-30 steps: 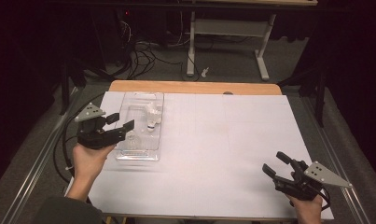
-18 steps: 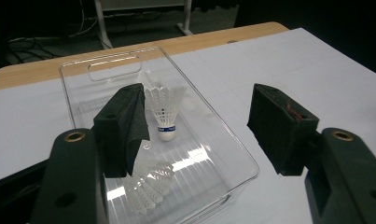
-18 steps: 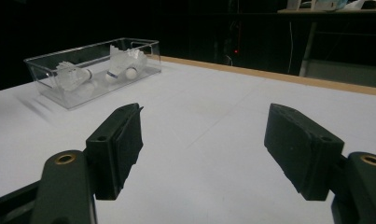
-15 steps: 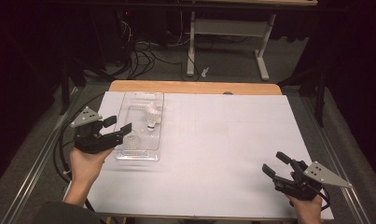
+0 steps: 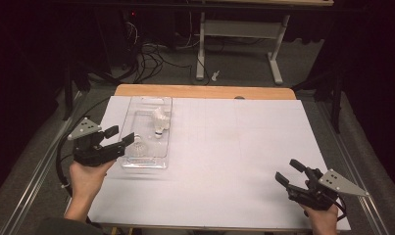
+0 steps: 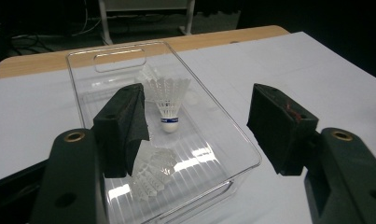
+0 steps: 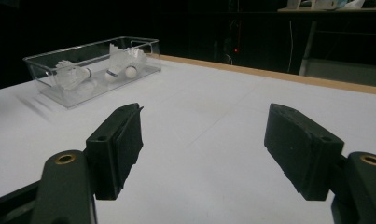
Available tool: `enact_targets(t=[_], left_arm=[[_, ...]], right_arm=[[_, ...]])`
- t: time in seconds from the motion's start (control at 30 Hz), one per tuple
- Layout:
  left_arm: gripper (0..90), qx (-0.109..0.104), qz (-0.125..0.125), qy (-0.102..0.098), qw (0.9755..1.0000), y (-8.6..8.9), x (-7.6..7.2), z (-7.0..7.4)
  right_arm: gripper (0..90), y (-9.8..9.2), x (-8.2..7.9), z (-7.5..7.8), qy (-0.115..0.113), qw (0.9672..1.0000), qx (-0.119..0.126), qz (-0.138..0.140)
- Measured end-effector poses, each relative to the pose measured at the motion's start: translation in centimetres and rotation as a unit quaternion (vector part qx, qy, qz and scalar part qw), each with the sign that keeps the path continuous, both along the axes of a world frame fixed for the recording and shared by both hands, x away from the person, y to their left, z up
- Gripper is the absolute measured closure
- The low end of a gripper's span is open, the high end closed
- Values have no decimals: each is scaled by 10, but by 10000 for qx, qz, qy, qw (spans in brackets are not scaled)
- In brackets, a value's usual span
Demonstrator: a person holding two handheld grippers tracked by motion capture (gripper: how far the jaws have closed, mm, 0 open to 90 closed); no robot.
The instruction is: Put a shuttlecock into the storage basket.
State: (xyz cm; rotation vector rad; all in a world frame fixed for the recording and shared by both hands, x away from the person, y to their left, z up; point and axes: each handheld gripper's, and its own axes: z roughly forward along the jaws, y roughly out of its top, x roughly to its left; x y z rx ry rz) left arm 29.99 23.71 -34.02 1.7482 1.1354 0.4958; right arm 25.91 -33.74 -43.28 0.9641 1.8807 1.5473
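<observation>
Shuttlecock [image 6: 150,175] lying on its side in the near end of the clear box [image 5: 131,105], right under the left tongs [image 5: 123,139], partly hidden by one pad. Second shuttlecock [image 6: 169,100] farther back, cork end pointing this way. Left tongs wide open, holding nothing. Right tongs [image 5: 291,173] wide open too, empty, far off across the white table [image 5: 234,147]. Left hand much nearer.

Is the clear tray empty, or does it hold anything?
Not empty. The clear tray holds two white shuttlecocks: one at its middle, cork toward the left gripper's camera, the other lying at the near end.
</observation>
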Motion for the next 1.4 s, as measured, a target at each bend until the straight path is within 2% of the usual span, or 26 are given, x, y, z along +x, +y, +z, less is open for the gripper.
enact_targets(t=[0.57,0.87,1.13,1.4], left_arm=[[374,-31,-4,-68,10000,2,-9,-7],[369,-130,-29,-105,9999,0,-16,-13],[366,-221,-30,-87,9997,1,-19,-20],[364,-211,-26,-71,9997,1,-22,-26]], right_arm=[[279,0,0,0,3,10000,-6,6],[278,1,0,0,13,10000,-5,6],[278,1,1,-1,18,10000,-5,5],[278,1,0,-1,10,10000,-16,9]])
